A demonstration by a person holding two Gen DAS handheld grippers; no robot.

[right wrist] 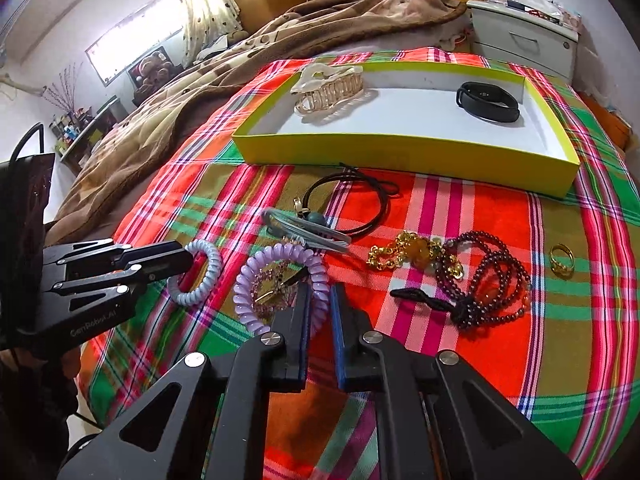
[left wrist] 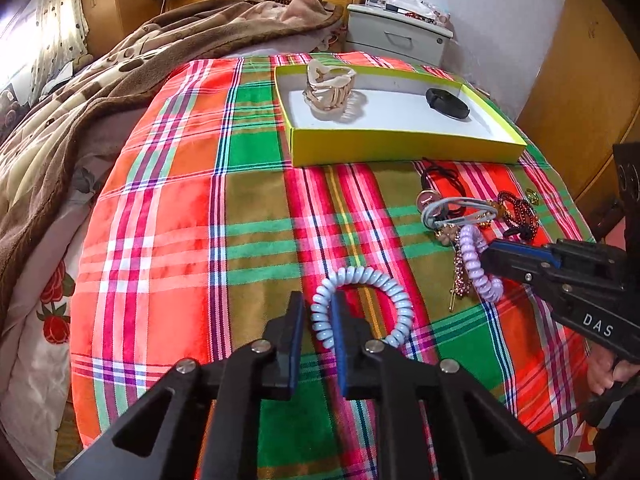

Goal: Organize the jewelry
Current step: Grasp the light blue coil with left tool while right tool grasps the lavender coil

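A yellow tray (left wrist: 400, 148) (right wrist: 400, 160) on the plaid cloth holds a cream hair claw (left wrist: 330, 88) (right wrist: 328, 90) and a black band (left wrist: 447, 103) (right wrist: 488, 102). My left gripper (left wrist: 318, 312) (right wrist: 188, 258) straddles the rim of a pale blue spiral hair tie (left wrist: 396, 292) (right wrist: 200, 284), jaws narrowly apart, one finger inside the loop. My right gripper (right wrist: 319, 300) (left wrist: 486, 256) straddles the rim of a purple spiral hair tie (right wrist: 256, 280) (left wrist: 476, 264) the same way. Both ties lie on the cloth.
Loose pieces lie before the tray: a black cord tie (right wrist: 360, 200), grey ties (right wrist: 304, 232), a gold bracelet (right wrist: 404, 254), a dark bead bracelet (right wrist: 496, 280), a gold ring (right wrist: 562, 260). A brown blanket (left wrist: 100, 80) lies left, a nightstand (left wrist: 396, 36) behind.
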